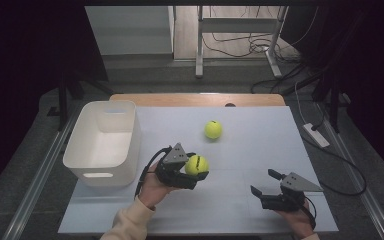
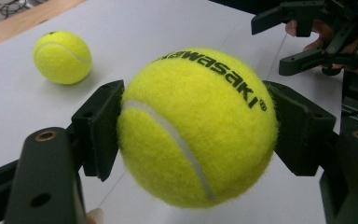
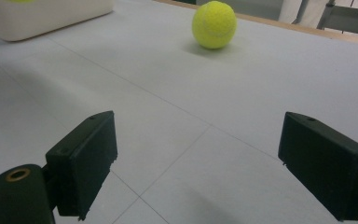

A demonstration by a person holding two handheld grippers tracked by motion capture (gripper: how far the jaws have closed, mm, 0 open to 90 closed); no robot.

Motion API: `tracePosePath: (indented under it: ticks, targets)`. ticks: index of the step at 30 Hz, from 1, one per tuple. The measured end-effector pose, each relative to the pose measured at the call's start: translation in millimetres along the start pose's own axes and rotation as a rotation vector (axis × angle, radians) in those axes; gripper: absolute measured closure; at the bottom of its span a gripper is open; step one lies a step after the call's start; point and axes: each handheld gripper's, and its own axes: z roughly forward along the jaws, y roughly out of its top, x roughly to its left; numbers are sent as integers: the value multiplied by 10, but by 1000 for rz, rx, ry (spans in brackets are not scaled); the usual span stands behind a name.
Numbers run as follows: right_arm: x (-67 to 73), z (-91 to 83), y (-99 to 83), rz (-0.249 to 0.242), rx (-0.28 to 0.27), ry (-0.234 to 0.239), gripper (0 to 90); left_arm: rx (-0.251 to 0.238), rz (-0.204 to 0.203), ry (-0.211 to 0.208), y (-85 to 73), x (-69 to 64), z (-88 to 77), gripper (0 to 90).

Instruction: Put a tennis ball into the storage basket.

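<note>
My left gripper (image 1: pixel 197 169) is shut on a yellow tennis ball (image 1: pixel 196 164) with black lettering and holds it above the grey table near the middle. In the left gripper view both pads press the sides of the held ball (image 2: pixel 196 126). A second tennis ball (image 1: pixel 213 129) (image 2: pixel 62 56) (image 3: pixel 214 24) rests on the table farther back. At the front right, my right gripper (image 1: pixel 265 183) (image 3: pixel 196 163) (image 2: pixel 285 42) stands open above the table, nothing between its fingers.
A white plastic bin (image 1: pixel 102 142) stands at the table's left side, beside the left hand. A wooden strip (image 1: pixel 200 99) runs along the far edge. Cables and a white power strip (image 1: pixel 316 134) lie on the floor to the right.
</note>
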Motion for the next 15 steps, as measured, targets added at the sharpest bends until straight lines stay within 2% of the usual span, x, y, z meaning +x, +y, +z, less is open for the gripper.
tracePosePath:
  ticks: [15]
  targets:
    - [0, 0, 0, -1, 0, -2, 118, -70, -15, 32, 34, 48, -201, 267]
